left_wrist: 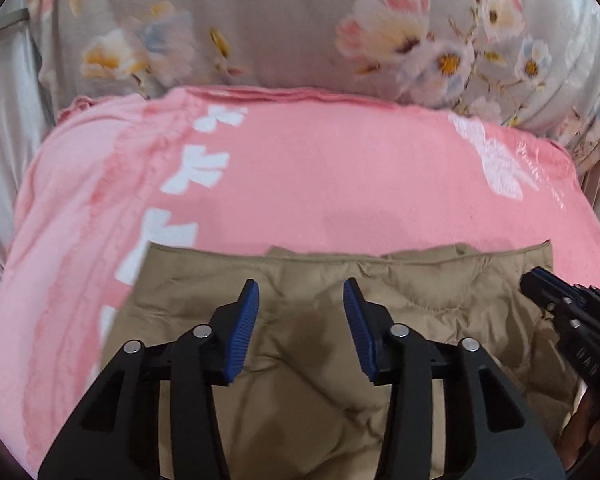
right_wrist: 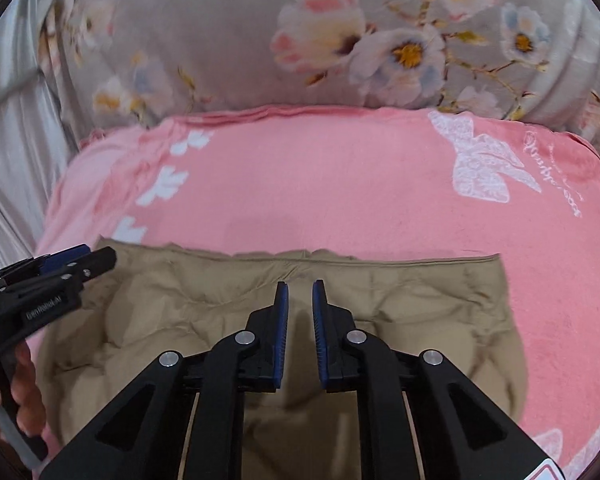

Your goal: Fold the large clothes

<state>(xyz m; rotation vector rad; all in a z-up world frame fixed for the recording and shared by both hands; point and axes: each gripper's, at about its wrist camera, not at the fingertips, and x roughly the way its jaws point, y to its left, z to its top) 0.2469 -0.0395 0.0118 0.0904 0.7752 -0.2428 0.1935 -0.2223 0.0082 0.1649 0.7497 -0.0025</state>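
A plain khaki-tan quilted padded garment (right_wrist: 400,312) lies on a salmon-pink plush blanket (right_wrist: 320,184) printed with white lace-patterned bows, white script lettering and a darker pink mottled band. Behind is a grey-beige bedsheet (right_wrist: 228,32) patterned with pink, cream and pale-blue flowers with yellow centres. The black two-finger left gripper (left_wrist: 300,292) and right gripper (right_wrist: 301,292) carry ribbed blue pads (left_wrist: 246,328).
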